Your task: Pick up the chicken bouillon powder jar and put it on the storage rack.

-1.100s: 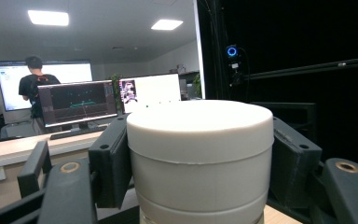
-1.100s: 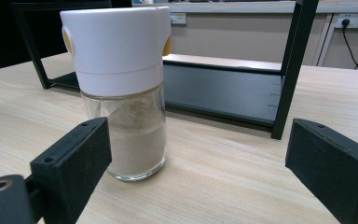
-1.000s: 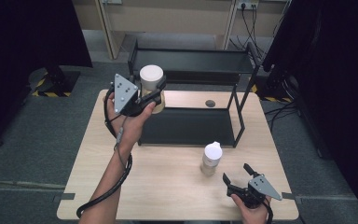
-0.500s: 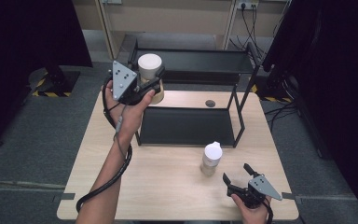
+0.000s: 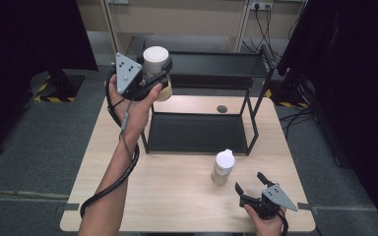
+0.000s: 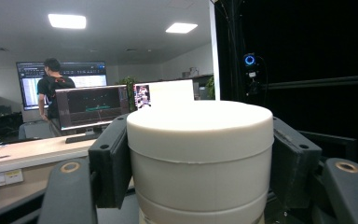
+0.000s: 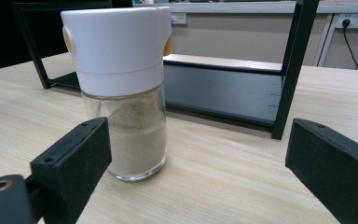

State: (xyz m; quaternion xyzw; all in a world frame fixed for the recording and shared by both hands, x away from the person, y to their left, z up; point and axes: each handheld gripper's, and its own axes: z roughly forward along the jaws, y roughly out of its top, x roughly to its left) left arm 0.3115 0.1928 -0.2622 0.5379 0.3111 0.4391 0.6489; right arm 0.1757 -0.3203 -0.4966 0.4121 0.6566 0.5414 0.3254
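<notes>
Worktop (image 5: 128,196) of pale wood lies nearest to us, with the right claw (image 5: 254,186) low at its near right corner, held in a hand and standing wide apart, gripping nothing. In the right gripper view we note its two black jaws well separated, with a glass shaker (image 7: 121,88) just beyond the left-hand jaw and not touching it. The shaker stands upright on the worktop; it has a white cap and is roughly half full of a beige powder. In the high view the same shaker (image 5: 223,166) stands a little ahead and to the left of the right claw, in front of a black two-tier rack (image 5: 202,128). The rack sits on the far half of the worktop, its lower tray bare as far as we can see, and a small dark round spot (image 5: 222,108) marks the wood behind that tray. Farther off and raised above the worktop, the left claw (image 5: 160,73) is closed around a white-lidded jar (image 5: 156,61), held upright at the left end of the rack's upper shelf (image 5: 216,64). In the left gripper view we record both jaws pressed against the sides of the jar (image 6: 199,158) just under its lid.
</notes>
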